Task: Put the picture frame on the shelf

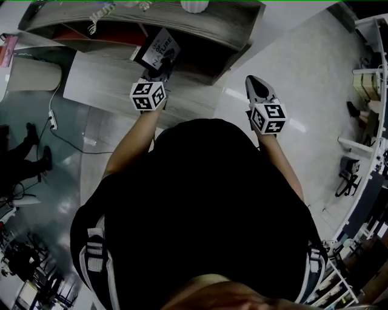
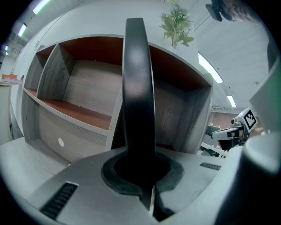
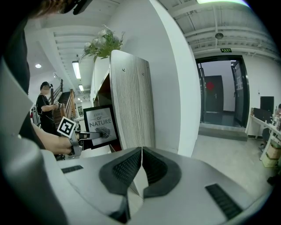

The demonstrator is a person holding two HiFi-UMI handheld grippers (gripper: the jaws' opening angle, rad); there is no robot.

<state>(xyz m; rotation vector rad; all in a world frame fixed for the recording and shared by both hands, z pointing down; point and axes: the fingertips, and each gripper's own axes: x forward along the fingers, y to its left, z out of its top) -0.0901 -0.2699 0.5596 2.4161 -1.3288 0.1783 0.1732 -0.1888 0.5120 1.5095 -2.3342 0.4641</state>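
Note:
The black picture frame (image 1: 159,51), with a white print that reads "NATURE", is held upright at the mouth of the grey wooden shelf unit (image 1: 233,27). My left gripper (image 1: 156,75) is shut on its lower edge. Seen edge-on, the picture frame (image 2: 138,92) rises as a black bar between the jaws, with the shelf's open compartments (image 2: 83,94) behind. From the right gripper view the frame (image 3: 102,126) shows its printed front beside the shelf's side panel (image 3: 134,103). My right gripper (image 1: 257,88) hangs shut and empty to the right of the shelf, its pads (image 3: 140,169) together.
A white vase (image 1: 194,5) and a plant (image 2: 175,24) stand on top of the shelf unit. A lower grey ledge (image 1: 97,82) runs in front of it. A white wall (image 3: 175,79) stands right of the shelf. A person (image 3: 45,103) stands in the background.

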